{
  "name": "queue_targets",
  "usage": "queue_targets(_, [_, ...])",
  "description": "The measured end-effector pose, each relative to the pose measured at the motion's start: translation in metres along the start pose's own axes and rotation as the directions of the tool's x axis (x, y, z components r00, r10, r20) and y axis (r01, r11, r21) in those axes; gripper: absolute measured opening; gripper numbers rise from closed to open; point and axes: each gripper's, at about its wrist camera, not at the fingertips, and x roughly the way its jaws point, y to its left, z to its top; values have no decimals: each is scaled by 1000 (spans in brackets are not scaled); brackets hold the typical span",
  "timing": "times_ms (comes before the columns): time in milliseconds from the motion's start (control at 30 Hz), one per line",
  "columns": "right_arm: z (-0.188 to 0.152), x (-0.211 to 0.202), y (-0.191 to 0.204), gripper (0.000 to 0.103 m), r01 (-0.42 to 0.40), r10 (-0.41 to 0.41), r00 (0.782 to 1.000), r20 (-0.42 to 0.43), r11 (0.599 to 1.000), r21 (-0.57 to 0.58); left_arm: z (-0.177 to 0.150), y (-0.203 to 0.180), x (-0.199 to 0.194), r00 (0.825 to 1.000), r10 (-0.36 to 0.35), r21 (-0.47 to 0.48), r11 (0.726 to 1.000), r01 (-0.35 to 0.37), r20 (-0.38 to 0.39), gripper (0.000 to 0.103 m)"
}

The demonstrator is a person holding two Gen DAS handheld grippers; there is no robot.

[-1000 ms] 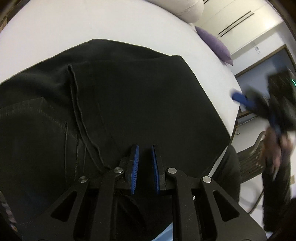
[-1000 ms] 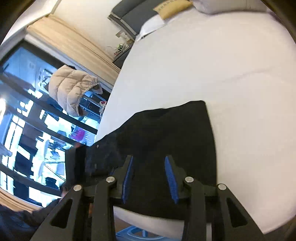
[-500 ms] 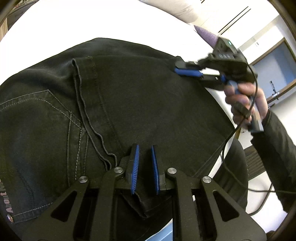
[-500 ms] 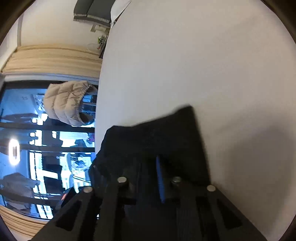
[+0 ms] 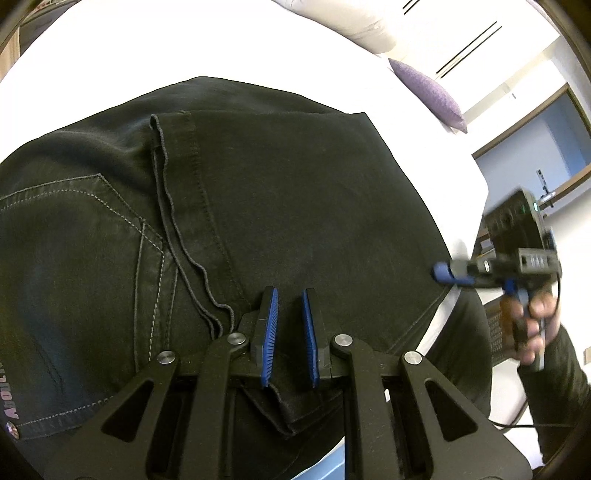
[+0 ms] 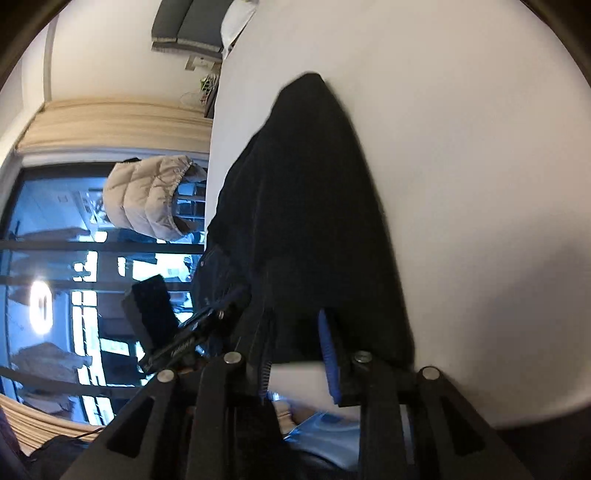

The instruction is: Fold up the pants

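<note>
Black jeans (image 5: pixel 258 206) lie folded on a white bed (image 5: pixel 110 55), a back pocket with pale stitching at the left. My left gripper (image 5: pixel 290 295) hovers low over the near edge of the jeans, its blue pads a narrow gap apart with nothing between them. My right gripper (image 5: pixel 443 273) shows at the right edge of the jeans, blurred. In the right wrist view the jeans (image 6: pixel 314 203) stretch away across the bed, and the right gripper (image 6: pixel 295 332) is open at their near edge, with no cloth between its pads.
A purple pillow (image 5: pixel 428 92) and a white pillow (image 5: pixel 351 26) lie at the far side of the bed. A beige puffer jacket (image 6: pixel 147 199) hangs by the dark window. The bed edge (image 5: pixel 476 229) drops off at the right.
The right gripper has moved from the far corner of the jeans back to their near right edge and has opened. The left gripper has stayed in place.
</note>
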Motion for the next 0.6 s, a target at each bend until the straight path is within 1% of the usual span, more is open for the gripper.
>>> queue_targets(33, [-6,-3,0,27,11,-11,1000,5,1000,2,0,1,-1,1000,-3,-1,1000,3,3,13])
queue_targets(67, [-13,-8,5,29,37,-37,999,17,999,-7,-1,1,-2,1000,-4,-1,1000,4,5,14])
queue_targets(100, [-17,-10,11,34,47,-47,998,29,999,-17,-2,1,-6,1000,-2,-3,1000,2,12,14])
queue_targets(133, [-20,-15,19,45,53,-51,998,47,998,-27,-4,1,-10,1000,1,-4,1000,-1,20,14])
queue_targets(167, [-22,-18,22,48,51,-49,997,57,998,-34,-6,1,-15,1000,4,-3,1000,-4,27,14])
queue_targets(200, [-23,-21,32,48,50,-46,996,70,998,-49,-11,1,-23,999,8,-4,1000,-8,38,14])
queue_targets(267, [-20,-24,51,49,25,-17,996,91,996,-89,-19,2,-46,997,-1,-13,1000,2,78,14])
queue_targets(300, [-16,-23,60,51,12,-2,995,97,994,-109,-26,5,-60,994,-27,-32,999,30,106,14])
queue_targets(333, [-13,-23,65,54,3,9,995,98,993,-121,-31,9,-72,991,-47,-54,997,54,129,14])
queue_targets(367, [-6,-18,73,57,-15,28,995,94,991,-134,-38,14,-85,986,-58,-79,994,71,156,14])
queue_targets(400, [2,-7,83,57,-44,57,995,79,988,-149,-46,20,-101,980,-59,-101,992,79,189,14])
queue_targets(433, [7,0,89,58,-57,68,995,69,986,-156,-53,25,-114,975,-53,-116,990,80,216,14])
queue_targets(467, [14,16,100,59,-74,83,996,44,983,-171,-61,31,-127,969,-43,-135,988,78,243,14])
queue_targets(500, [18,26,105,60,-85,92,995,26,980,-181,-72,40,-142,962,-27,-167,983,75,271,15])
queue_targets(533, [23,42,113,61,-104,106,994,0,976,-191,-81,48,-153,956,-15,-196,978,76,293,20])
queue_targets(600, [31,71,122,67,-129,124,991,-39,975,-181,-106,69,-177,938,13,-277,957,89,346,49])
